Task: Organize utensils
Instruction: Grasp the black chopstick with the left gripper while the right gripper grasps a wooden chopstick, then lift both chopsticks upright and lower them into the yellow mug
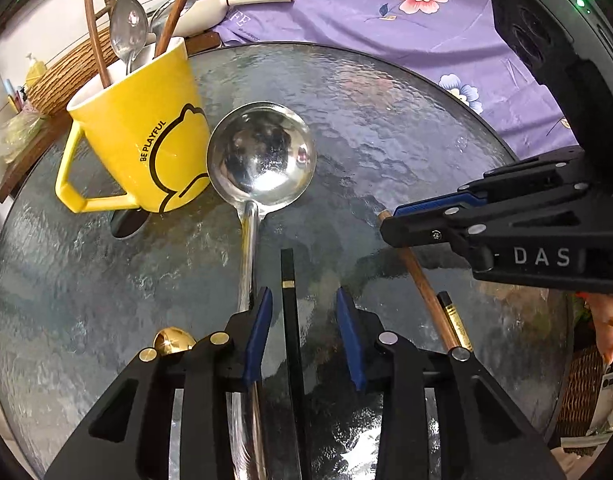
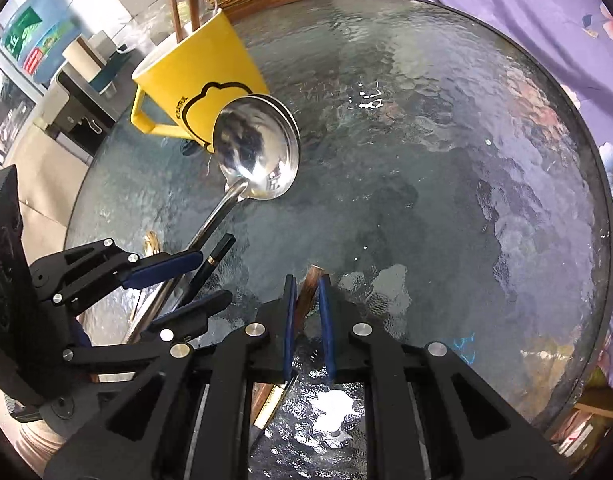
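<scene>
A yellow mug (image 1: pixel 146 128) (image 2: pixel 210 68) stands on the round glass table (image 1: pixel 386 120) with a steel spoon (image 1: pixel 128 24) and wooden chopsticks (image 1: pixel 178 12) in it. A steel ladle (image 1: pixel 262 152) (image 2: pixel 258 148) lies beside the mug. My left gripper (image 1: pixel 304 294) (image 2: pixel 212 278) is open, its blue pads on either side of a black chopstick (image 1: pixel 289 272) (image 2: pixel 222 246) with a gap on both sides. The ladle handle runs under its left finger. My right gripper (image 2: pixel 306 279) (image 1: pixel 390 220) is shut on a wooden chopstick (image 2: pixel 312 280) (image 1: pixel 422 280) lying on the glass.
A gold spoon (image 1: pixel 174 338) (image 2: pixel 151 242) lies left of my left gripper. A black-and-gold chopstick (image 1: pixel 454 316) lies beside the wooden one. A purple floral cloth (image 1: pixel 386 20) borders the table's far and right edges; a woven basket (image 1: pixel 66 68) sits behind the mug. A hand (image 1: pixel 610 320) shows at right.
</scene>
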The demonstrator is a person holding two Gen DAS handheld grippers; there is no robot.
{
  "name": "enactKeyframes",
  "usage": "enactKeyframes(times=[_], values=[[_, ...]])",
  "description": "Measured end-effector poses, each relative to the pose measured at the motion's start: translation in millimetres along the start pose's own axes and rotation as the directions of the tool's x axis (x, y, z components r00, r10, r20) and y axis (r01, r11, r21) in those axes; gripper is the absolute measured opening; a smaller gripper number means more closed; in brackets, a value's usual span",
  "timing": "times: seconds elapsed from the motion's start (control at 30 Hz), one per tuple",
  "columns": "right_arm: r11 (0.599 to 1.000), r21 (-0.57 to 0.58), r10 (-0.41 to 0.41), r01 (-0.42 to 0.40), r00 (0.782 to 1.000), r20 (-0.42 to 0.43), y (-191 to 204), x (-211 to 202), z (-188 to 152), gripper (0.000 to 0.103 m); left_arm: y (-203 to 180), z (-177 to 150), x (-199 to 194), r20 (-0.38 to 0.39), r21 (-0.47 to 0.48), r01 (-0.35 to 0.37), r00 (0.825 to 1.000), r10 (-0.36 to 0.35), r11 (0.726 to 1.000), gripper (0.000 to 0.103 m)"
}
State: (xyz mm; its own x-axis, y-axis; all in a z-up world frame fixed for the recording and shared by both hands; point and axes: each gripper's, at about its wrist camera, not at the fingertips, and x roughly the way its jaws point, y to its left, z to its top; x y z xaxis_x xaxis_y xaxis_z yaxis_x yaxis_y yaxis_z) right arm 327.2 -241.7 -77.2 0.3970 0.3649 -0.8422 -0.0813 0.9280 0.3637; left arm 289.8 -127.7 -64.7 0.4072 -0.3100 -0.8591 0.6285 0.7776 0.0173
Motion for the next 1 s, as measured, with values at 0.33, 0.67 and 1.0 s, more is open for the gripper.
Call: enactKeyframes(times=[0.33, 0.67, 1.0], values=[[0.996, 0.038, 0.082, -0.084, 0.995, 0.055, -6.0, -11.9, 2.2, 0.011, 8.6, 3.2, -1.7, -0.016, -0.047, 0.023, 1.000, -0.024, 0.999, 0.007], [0.989, -0.007, 0.145, -0.146, 0.978, 0.149, 16.9, -50.3, 11.5, 0.009, 28.6, 5.1, -65.1, 0.147, -0.124, 0.029, 0.989, -0.011, 0.992, 0.007], [0.980, -0.156, 0.163, -0.122, 0.945, 0.285, 72.3, -105.1, 18.2, 0.007, 47.3, 6.9, -144.1, 0.325, -0.184, 0.035, 0.945, 0.027, 0.982, 0.007]])
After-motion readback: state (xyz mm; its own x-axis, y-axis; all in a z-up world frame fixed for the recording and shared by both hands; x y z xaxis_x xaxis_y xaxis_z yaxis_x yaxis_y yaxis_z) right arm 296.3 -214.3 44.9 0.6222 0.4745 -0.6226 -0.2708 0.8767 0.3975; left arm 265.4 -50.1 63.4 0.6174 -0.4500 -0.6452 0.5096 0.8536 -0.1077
